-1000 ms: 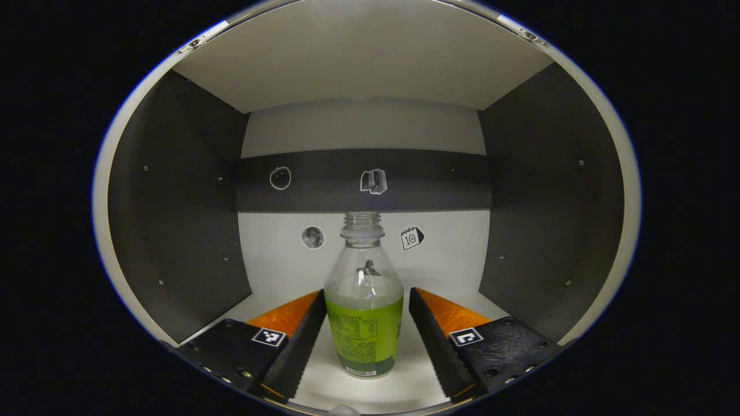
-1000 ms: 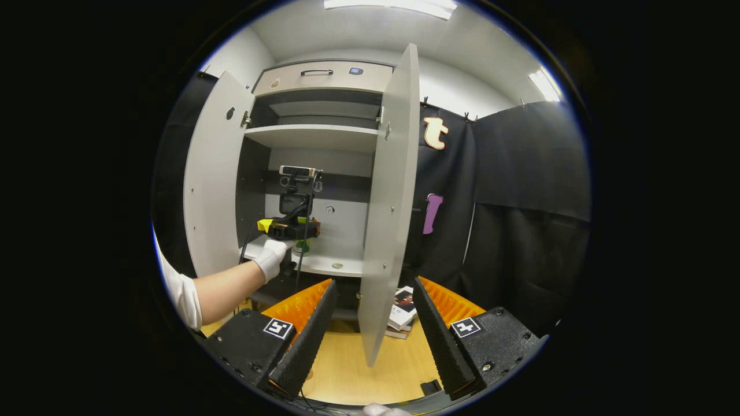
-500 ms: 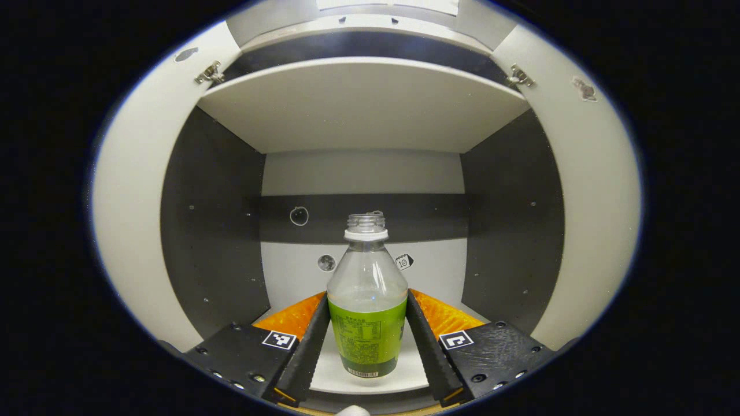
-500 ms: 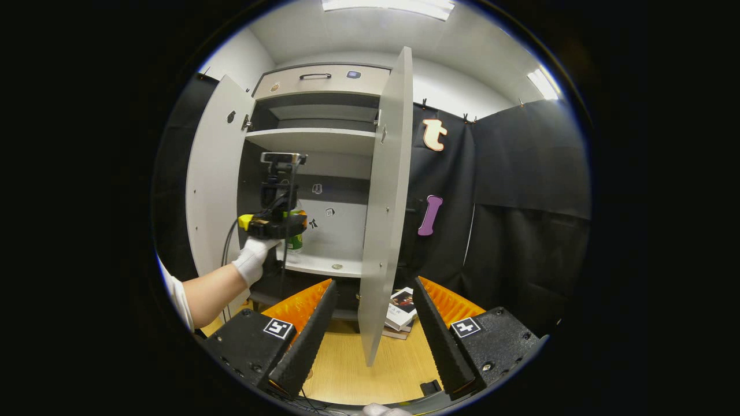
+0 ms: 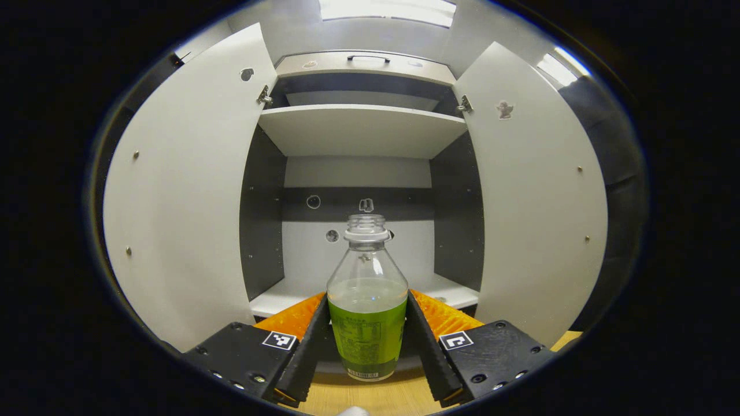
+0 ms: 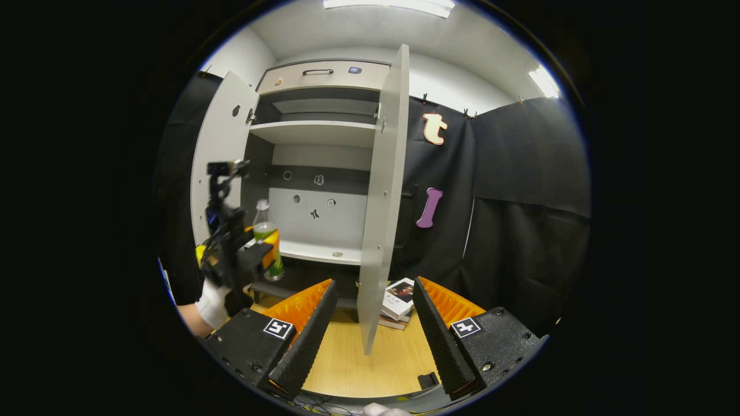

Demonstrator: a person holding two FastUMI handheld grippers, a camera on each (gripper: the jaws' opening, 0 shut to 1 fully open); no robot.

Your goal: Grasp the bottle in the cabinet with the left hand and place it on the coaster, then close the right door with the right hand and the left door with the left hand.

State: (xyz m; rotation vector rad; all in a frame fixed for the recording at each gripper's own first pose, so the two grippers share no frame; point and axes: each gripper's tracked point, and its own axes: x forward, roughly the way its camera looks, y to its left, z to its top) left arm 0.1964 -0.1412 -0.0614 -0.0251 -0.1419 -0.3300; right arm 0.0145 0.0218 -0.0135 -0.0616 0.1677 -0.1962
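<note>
In front of the cabinet: left tongs clamped on the bottle, both fingers pressing its labelled lower body.
Bottle: upright, no cap, some liquid inside; held in the air, outside the cabinet and just off its lower shelf on the left-door side, seen in the right gripper view.
Left hand: white-gloved hand grips the left tongs' handle, low on the left in the right gripper view.
Right tongs: right tongs wide apart, holding nothing, hanging over the desk, pointed at the edge of the right door.
Doors: left door and right door both swung fully open.
Coaster: a small round disc lies on the lower shelf; too small to say what it is; can't place the coaster for sure.
Other: books stacked low by the foot of the right door.
Done: bottle grasped and out of the cabinet.
Left: set the bottle on the coaster, then close the right door with the right tongs, then the left door with the left.
Progress: roughly a third, judging by the bottle off the shelf and both doors open.
</note>
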